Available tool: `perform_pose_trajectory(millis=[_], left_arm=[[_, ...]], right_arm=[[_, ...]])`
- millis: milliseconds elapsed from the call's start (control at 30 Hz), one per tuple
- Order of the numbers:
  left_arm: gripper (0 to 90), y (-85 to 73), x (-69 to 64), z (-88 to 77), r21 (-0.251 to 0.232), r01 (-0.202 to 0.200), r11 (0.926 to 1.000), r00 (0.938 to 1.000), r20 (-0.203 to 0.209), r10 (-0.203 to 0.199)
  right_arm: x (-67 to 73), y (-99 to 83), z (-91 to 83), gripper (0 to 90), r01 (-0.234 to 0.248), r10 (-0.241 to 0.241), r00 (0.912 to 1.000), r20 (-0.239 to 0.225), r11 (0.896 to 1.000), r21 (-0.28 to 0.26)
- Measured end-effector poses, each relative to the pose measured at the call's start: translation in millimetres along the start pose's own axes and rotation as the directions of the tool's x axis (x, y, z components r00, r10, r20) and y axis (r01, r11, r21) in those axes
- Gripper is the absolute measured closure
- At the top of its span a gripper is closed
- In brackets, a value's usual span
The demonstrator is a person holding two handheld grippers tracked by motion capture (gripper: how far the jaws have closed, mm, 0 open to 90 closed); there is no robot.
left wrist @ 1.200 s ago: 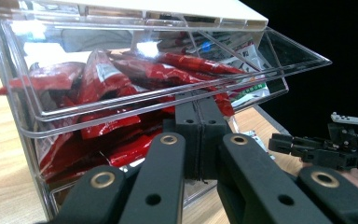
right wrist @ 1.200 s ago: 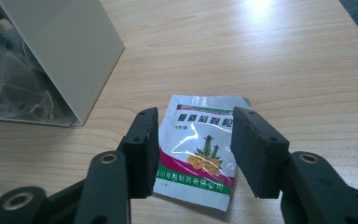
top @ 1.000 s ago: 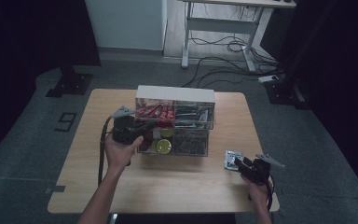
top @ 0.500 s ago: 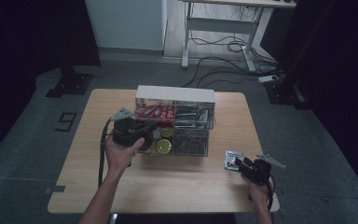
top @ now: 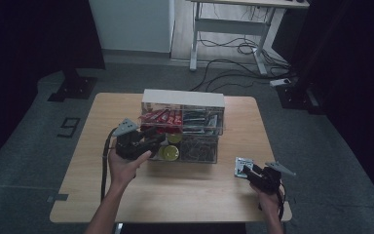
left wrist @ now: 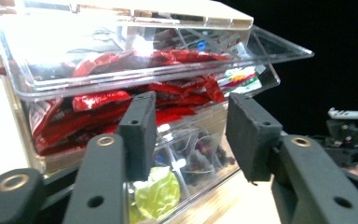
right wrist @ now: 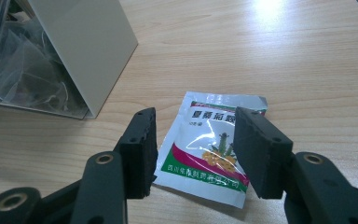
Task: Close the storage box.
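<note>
The left gripper (top: 152, 141) is sitting at the 9 o'clock end of the clear organizer box (top: 185, 127), which is standing at the centre of the worktop (top: 92, 195). Its jaws have just been opening and are now standing apart with nothing between them. In the left gripper view the gripper (left wrist: 189, 135) is pointing at the box's upper compartment, whose transparent flap lid (left wrist: 140, 65) is hanging partly raised over a heap of red sachets (left wrist: 98, 114). Below that, yellow-green packets (left wrist: 158, 193) are lying in the lower compartment.

The right gripper (top: 247, 170) is resting near the worktop's 4 o'clock corner, well apart from the box. Its jaws are standing roughly half open and gripping nothing. In the right gripper view the gripper (right wrist: 196, 154) is hovering over a silver sachet (right wrist: 214, 144) with a green and red band, lying flat on the wood. The sachet is showing between the two pads, though they are not pressing on it. At 10 o'clock from the sachet the box's opaque end wall (right wrist: 86, 44) is standing, with clear pyramid bags (right wrist: 23, 79) behind its transparent front.
</note>
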State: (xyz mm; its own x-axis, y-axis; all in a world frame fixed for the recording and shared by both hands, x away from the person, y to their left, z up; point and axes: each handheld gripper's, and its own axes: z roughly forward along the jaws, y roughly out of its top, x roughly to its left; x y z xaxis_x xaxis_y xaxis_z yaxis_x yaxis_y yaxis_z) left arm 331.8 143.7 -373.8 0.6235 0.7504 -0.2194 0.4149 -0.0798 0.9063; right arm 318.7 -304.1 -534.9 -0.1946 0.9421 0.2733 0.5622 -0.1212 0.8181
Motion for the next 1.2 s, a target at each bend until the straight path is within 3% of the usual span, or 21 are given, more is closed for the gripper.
perform_pose_trajectory(millis=[333, 433, 767, 1000, 1200], left_arm=[[48.0, -24.1, 0.7, -8.2, 0.024, -0.026, 0.9994, 0.9996, -0.009, 0.026], [47.5, -35.2, 1.7, -11.7, 0.023, -0.043, 0.9988, 0.9984, -0.037, 0.043], [46.7, -65.4, 9.2, -18.3, 0.059, -0.054, 0.9968, 0.9965, -0.061, 0.058], [45.6, -91.4, 21.4, -16.8, 0.115, -0.046, 0.9923, 0.9933, -0.100, 0.058], [43.1, -115.6, 35.4, -9.4, 0.190, -0.018, 0.9817, 0.9926, -0.115, 0.040]], right_arm=[[3.8, -1.2, -4.0, 48.4, 0.031, -0.031, 0.9994, -0.017, 1.000, -0.004], [5.2, -2.2, -5.5, 48.2, 0.047, -0.047, 0.9985, -0.027, 0.999, -0.004], [10.0, -6.1, -4.3, 47.4, 0.108, -0.107, 0.9933, -0.043, 0.994, 0.009], [12.5, -10.5, -3.5, 47.0, 0.141, -0.140, 0.9889, -0.050, 0.990, 0.025], [15.4, -14.0, -2.0, 46.3, 0.170, -0.168, 0.9844, -0.052, 0.985, 0.035]])
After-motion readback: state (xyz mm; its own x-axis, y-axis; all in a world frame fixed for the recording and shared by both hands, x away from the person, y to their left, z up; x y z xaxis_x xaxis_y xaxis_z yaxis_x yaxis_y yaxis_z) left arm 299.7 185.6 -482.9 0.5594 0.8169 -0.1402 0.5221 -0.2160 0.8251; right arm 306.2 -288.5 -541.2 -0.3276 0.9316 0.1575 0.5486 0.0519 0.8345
